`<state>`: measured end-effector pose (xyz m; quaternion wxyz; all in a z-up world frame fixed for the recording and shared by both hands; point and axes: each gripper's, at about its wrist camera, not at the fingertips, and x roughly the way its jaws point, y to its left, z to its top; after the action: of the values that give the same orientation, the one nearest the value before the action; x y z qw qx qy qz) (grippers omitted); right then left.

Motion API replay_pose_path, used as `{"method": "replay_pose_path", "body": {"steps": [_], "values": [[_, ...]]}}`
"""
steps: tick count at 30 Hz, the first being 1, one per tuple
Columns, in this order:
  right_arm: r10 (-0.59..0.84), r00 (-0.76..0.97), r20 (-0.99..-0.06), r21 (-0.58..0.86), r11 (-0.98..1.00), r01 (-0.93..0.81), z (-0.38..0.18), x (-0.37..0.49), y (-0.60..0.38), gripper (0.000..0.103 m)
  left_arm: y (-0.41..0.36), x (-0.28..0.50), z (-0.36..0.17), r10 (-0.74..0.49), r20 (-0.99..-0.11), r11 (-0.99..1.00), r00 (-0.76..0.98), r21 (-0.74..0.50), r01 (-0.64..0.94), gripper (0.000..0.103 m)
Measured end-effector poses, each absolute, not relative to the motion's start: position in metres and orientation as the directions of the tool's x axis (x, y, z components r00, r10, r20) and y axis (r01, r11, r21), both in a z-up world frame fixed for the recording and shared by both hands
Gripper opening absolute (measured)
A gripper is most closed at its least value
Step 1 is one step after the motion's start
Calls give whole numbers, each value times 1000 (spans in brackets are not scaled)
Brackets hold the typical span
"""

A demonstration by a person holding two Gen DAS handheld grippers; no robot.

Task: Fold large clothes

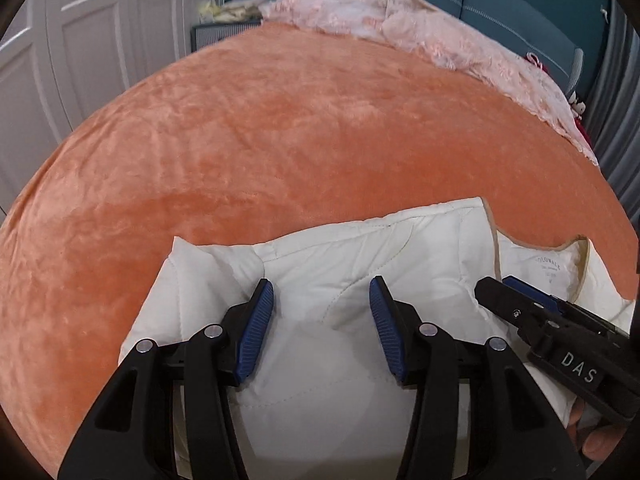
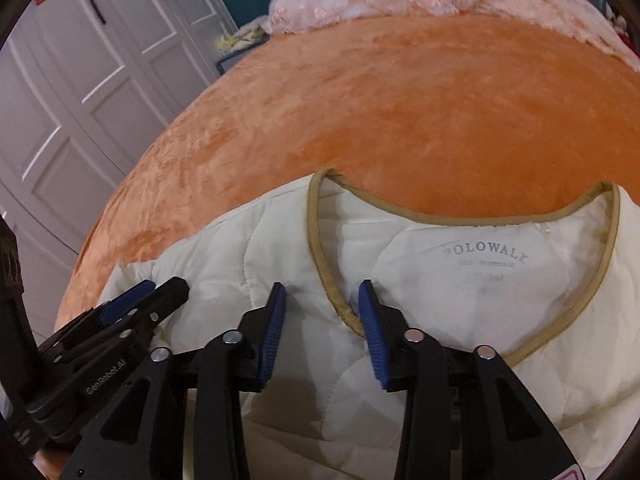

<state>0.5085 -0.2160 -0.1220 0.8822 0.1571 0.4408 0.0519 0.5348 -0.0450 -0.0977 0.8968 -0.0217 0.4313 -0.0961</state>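
A cream quilted jacket with tan binding along its neckline lies on an orange plush bedspread, filling the lower middle and lower right of both views; its printed neck label shows right of centre in the right wrist view and small at the right edge in the left wrist view. In the left wrist view, the left gripper sits at the bottom centre over the jacket's shoulder area, its blue-padded fingers spread apart with quilted fabric visible between them and nothing pinched. The right gripper occupies the bottom centre of its own view, fingers likewise parted, straddling the tan-edged front opening just below the neckline; whether the pads touch the cloth cannot be told. Each gripper appears in the other's view, near the lower side edge, so the two are close together. A pink lacy blanket is bunched along the top of the bed, against a teal headboard. White panelled wardrobe doors fill the upper left of the frame.
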Motion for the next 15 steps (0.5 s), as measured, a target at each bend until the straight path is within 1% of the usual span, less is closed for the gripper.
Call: {"method": "replay_pose_path", "body": {"steps": [1,5,9,10,13,14,15], "values": [[246,610,-753,332,943,28,-122,507,-214,10,-45,533,-99,-192,-761,980,620,-122,154,48],[208,649,-731,309,950,44,-122,497,-215,6,-40,529,-100,-221,-733,975,643,-159,154,49],[159,668,-727,302,948,103,-127,499,-221,4,-43,528,-102,-207,-726,978,656,-139,155,49],[151,669,-728,308,943,122,-128,500,-224,2,-44,527,-103,-203,-726,979,657,-135,154,50],[149,670,-727,340,926,162,-129,500,-233,1,-45,528,-104,-193,-729,981,657,-124,151,50],[56,682,-729,288,929,232,-122,492,-237,0,-45,529,-103,-189,-731,982,655,-121,148,50],[4,698,-716,280,918,282,-115,484,-244,2,-46,530,-102,-184,-737,982,650,-115,148,50]]}}
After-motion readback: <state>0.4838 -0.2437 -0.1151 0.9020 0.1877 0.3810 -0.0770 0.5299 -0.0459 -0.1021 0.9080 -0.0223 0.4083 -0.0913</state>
